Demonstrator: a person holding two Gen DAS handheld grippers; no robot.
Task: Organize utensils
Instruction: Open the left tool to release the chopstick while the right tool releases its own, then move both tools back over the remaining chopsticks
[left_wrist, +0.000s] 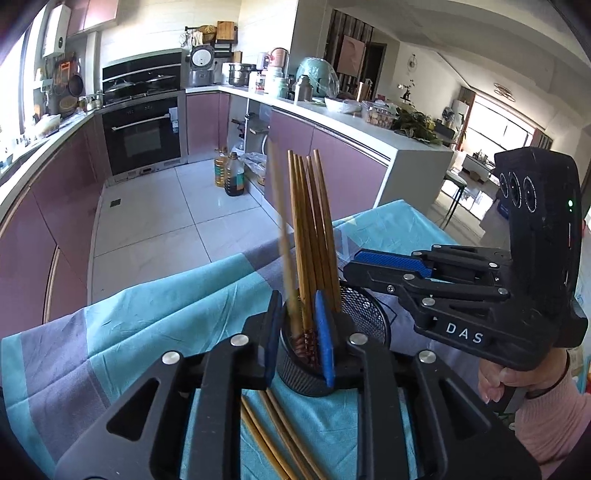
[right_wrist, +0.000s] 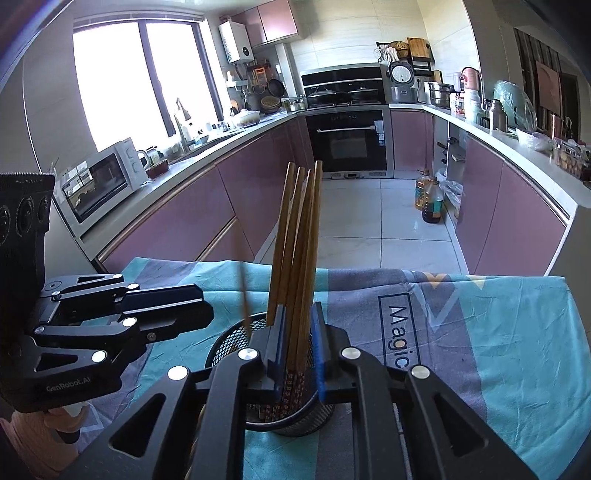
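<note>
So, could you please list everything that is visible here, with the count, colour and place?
standing chopsticks: several, brown, in the mesh holder
blurred chopstick: one, brown, over the mesh holder
lying chopsticks: about four, brown, on the tablecloth under the left claw
mesh holder: one, black, on the tablecloth
tablecloth: one, teal and grey, spread beneath the mesh holder
oil bottles: two, yellow and dark, on the floor
microwave: one, white, on the counter
oven: one, black, at the kitchen's far end
left claw: black, blue pads, at the mesh holder
right claw: black, blue pads, at its other side
</note>
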